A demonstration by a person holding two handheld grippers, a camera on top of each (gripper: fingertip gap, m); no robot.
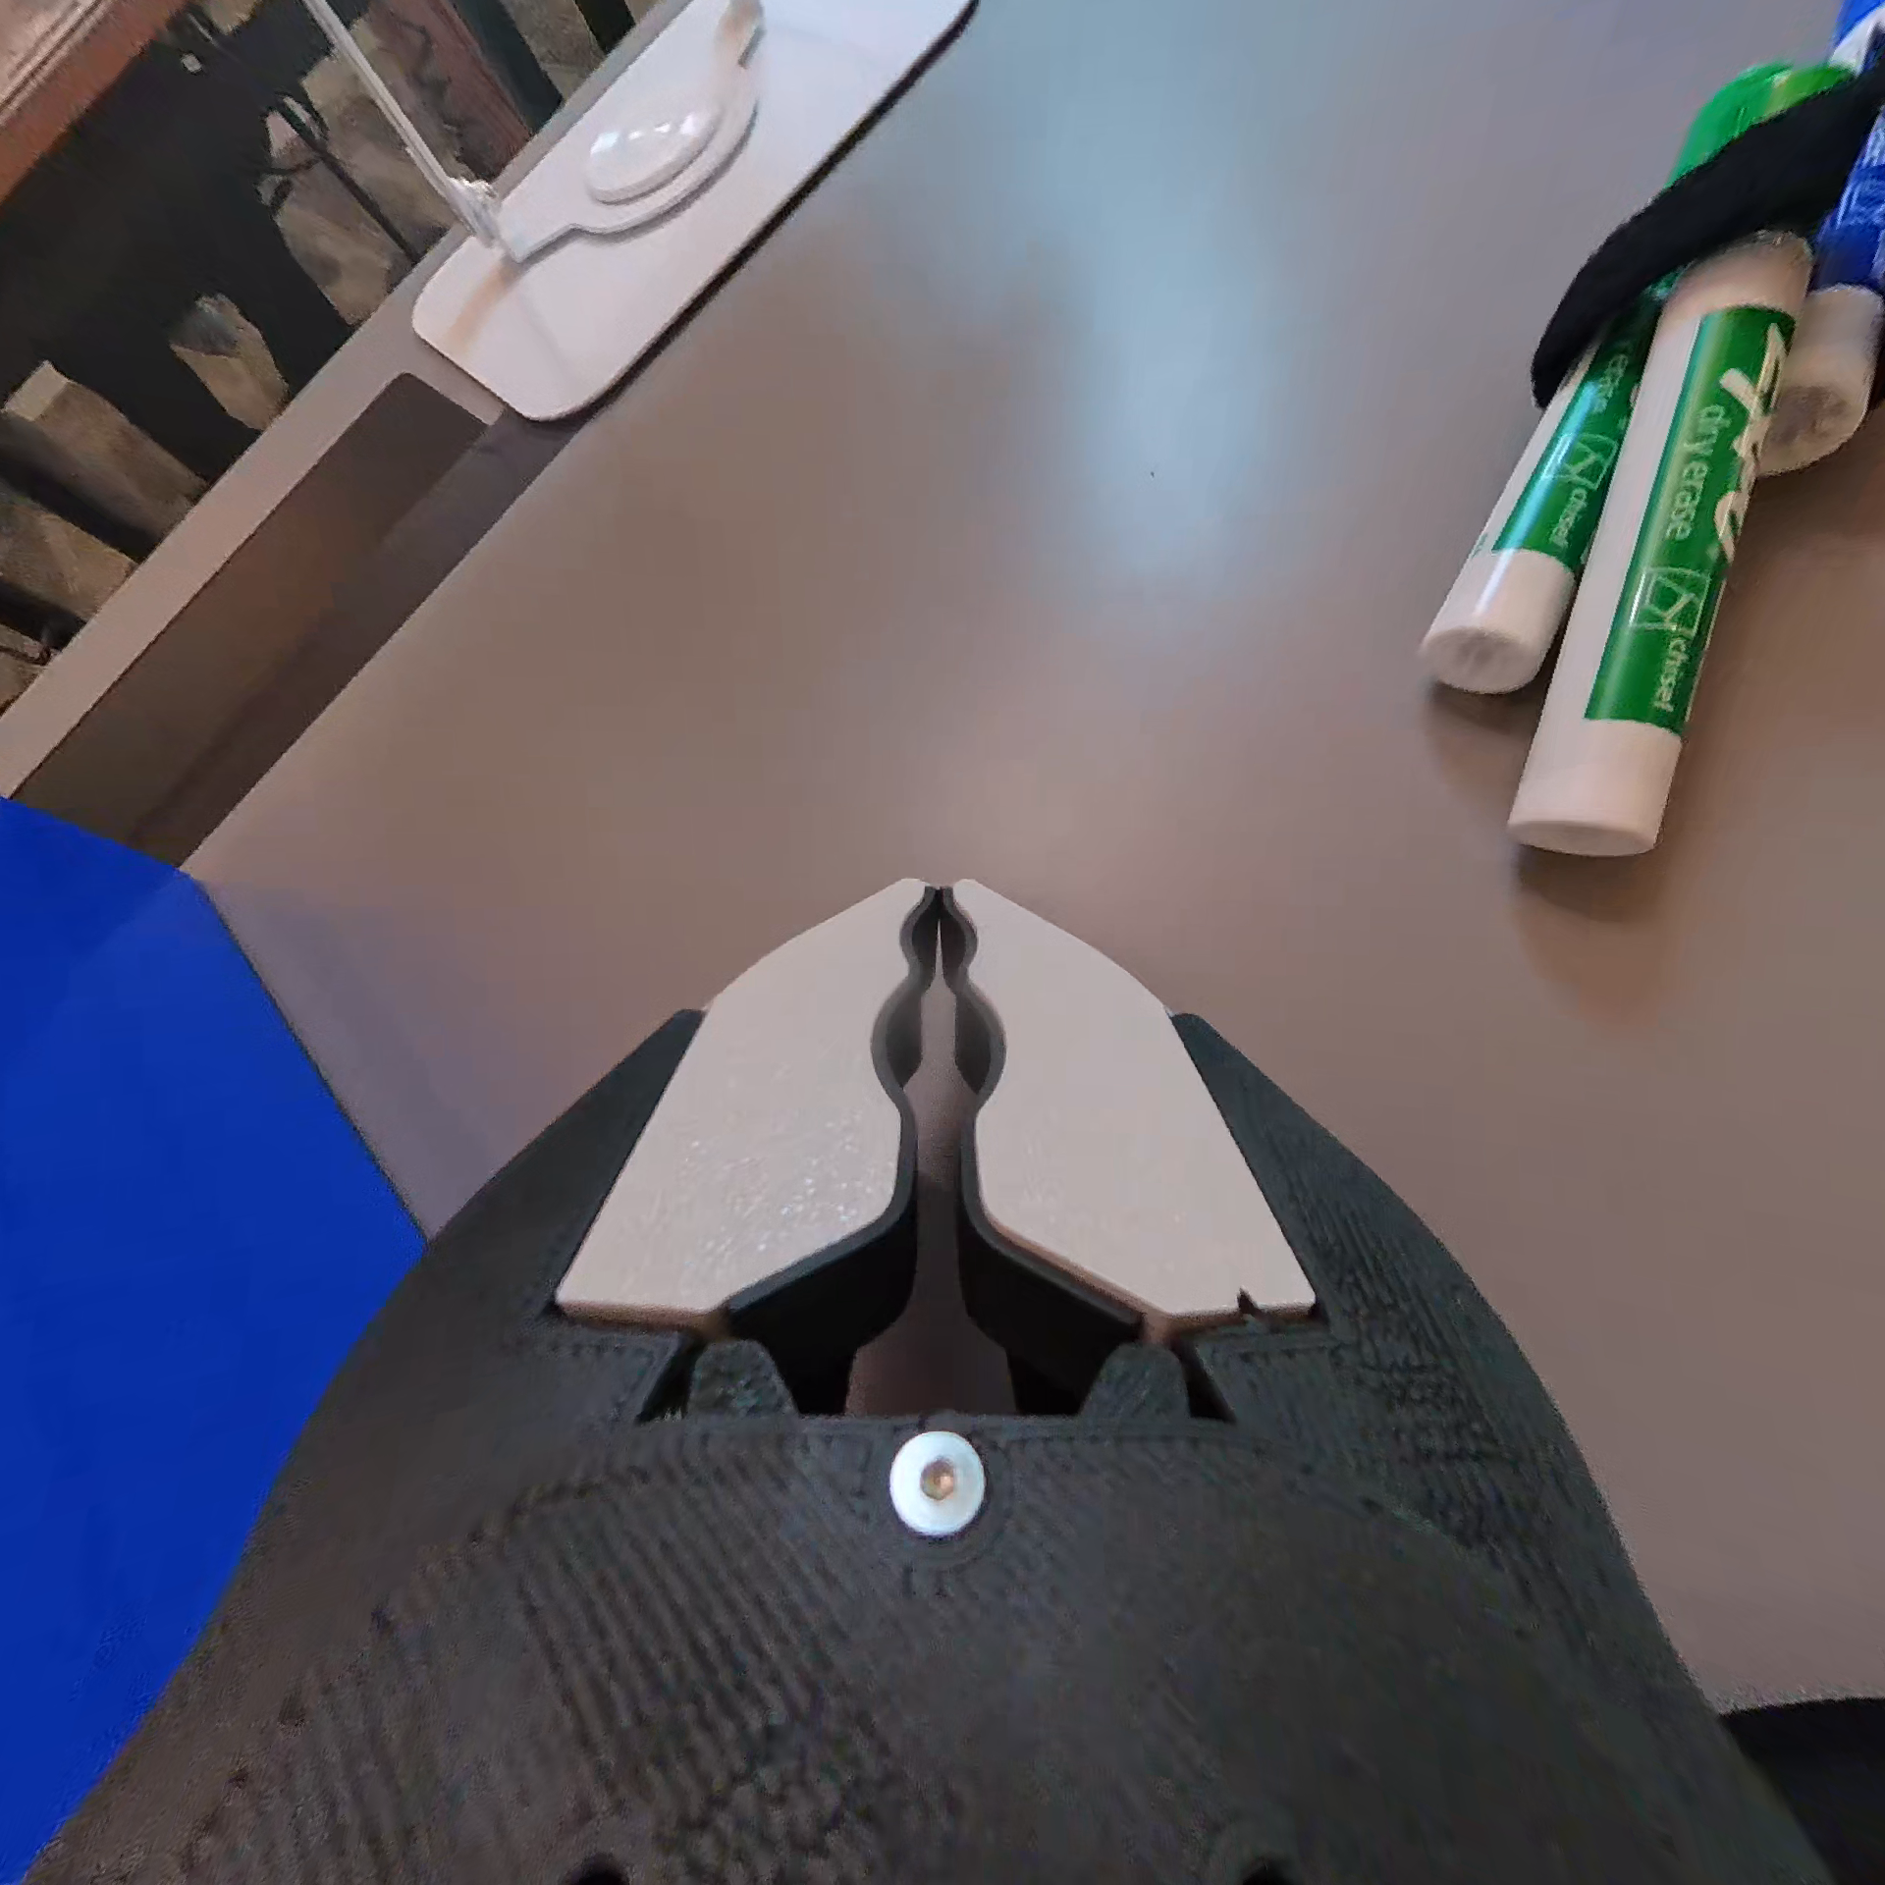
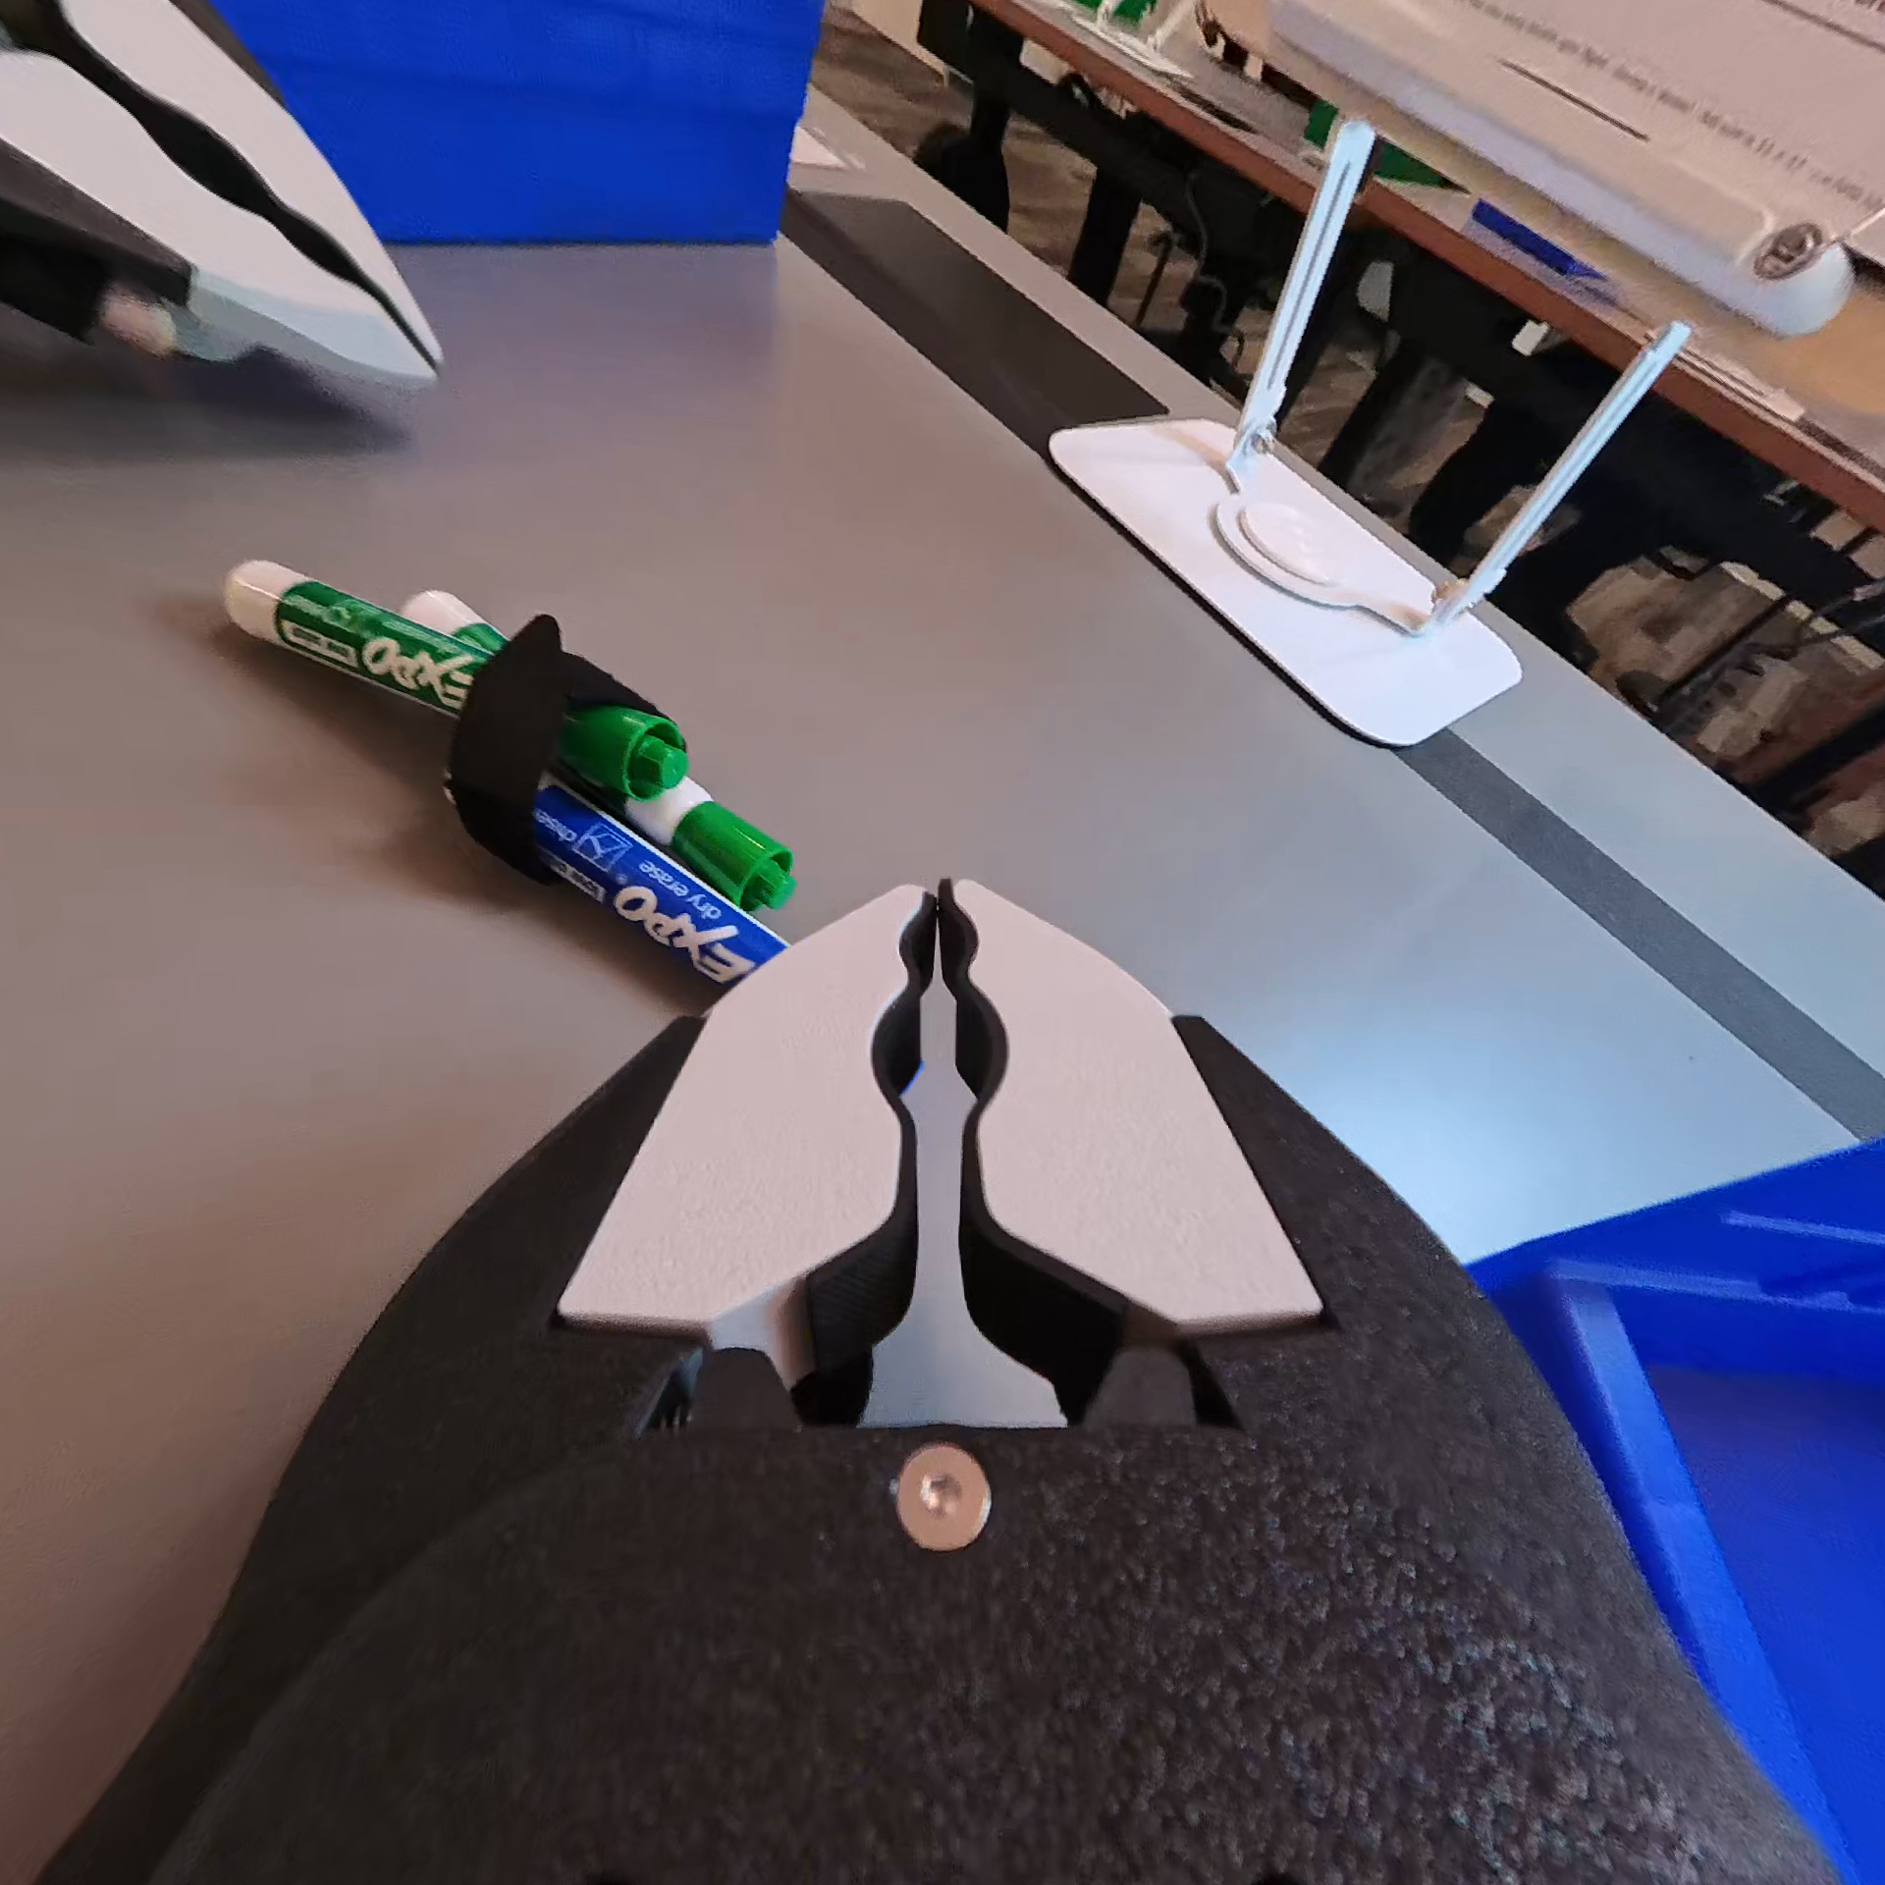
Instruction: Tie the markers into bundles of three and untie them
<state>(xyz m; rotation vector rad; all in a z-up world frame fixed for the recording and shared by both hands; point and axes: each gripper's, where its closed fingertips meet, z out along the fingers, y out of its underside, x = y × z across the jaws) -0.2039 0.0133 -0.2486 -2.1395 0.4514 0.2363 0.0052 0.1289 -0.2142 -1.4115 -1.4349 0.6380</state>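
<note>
Left gripper (image 1: 938, 889) and right gripper (image 2: 938, 885) both closed, empty; three markers (image 2: 653, 775) lay mid-table (image 2: 918, 510), bundled by black strap (image 2: 510, 745)

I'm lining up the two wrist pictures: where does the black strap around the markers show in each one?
Left wrist view: black strap at the upper right edge, wrapped over the green markers.
Right wrist view: strap left of centre, around the bundle's middle.
Shared landmark: the white stand base on the table's far edge.
</note>
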